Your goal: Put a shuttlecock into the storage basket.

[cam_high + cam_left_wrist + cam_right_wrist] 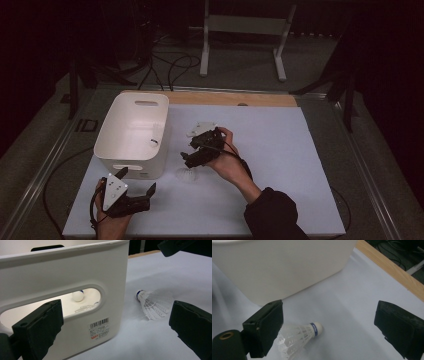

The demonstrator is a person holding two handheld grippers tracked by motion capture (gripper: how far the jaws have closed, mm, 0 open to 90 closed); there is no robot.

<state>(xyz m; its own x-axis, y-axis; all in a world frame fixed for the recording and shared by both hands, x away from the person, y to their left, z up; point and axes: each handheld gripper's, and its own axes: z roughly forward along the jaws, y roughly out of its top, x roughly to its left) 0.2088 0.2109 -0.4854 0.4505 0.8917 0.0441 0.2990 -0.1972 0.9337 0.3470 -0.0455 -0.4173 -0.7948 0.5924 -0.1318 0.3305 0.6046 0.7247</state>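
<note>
A white feathered shuttlecock (187,174) with a blue-banded cork lies on its side on the white table sheet, just right of the white bin (131,159). My right gripper (187,149) hovers open over it, and in the right gripper view the shuttlecock (299,337) lies below the left jaw, untouched. My left gripper (137,180) stands open near the front left, facing the bin's near wall (75,270). In the left gripper view the shuttlecock (152,305) rests on the sheet beside the bin. Another shuttlecock (77,296) shows inside through the handle slot.
The bin's wall (282,267) stands close behind the right gripper's jaws. A wooden table edge (235,98) runs along the back. Beyond it are a white stand (242,30) and cables on the floor. Bare sheet (290,150) stretches to the right.
</note>
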